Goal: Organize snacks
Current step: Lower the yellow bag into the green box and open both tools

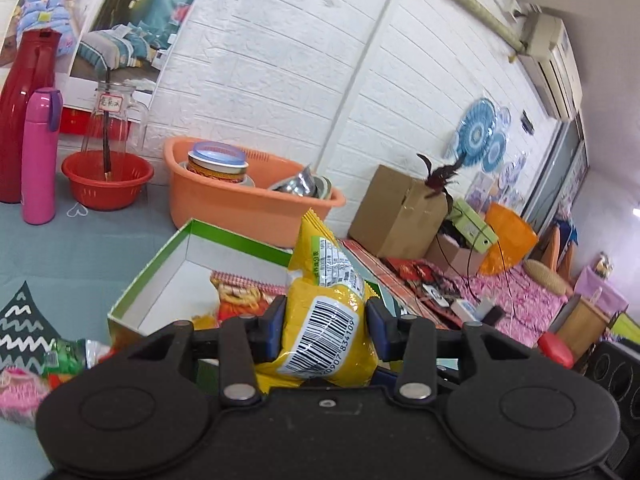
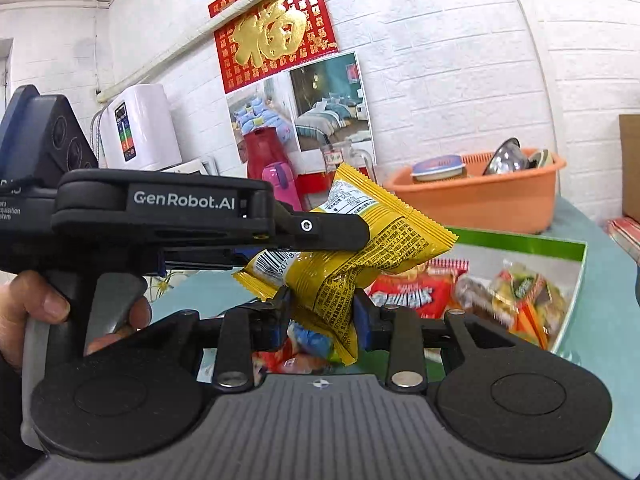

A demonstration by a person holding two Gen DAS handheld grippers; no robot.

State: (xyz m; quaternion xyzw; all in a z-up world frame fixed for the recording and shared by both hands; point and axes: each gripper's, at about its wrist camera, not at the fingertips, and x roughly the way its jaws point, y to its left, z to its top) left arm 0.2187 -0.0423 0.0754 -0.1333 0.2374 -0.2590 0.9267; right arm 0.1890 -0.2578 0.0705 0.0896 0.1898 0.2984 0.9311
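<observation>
A yellow snack packet (image 1: 326, 312) with a barcode is held in the air by both grippers. My left gripper (image 1: 326, 322) is shut on its barcode end; it shows from the side in the right wrist view (image 2: 328, 236). My right gripper (image 2: 322, 312) is shut on the packet's (image 2: 360, 248) lower corner. Just beyond stands an open green-rimmed box (image 1: 188, 236) with a white inside, holding a red snack packet (image 1: 240, 296). The right wrist view shows the box (image 2: 576, 264) with red and mixed-colour packets (image 2: 416, 292) inside.
An orange basin (image 1: 248, 204) with a tin and metal bowls stands behind the box. A red bowl (image 1: 106, 184), pink bottle (image 1: 38, 156) and red flask (image 1: 20, 96) are at the back left. Loose packets (image 1: 60, 360) lie at the near left. A cardboard box (image 1: 396, 212) sits on the right.
</observation>
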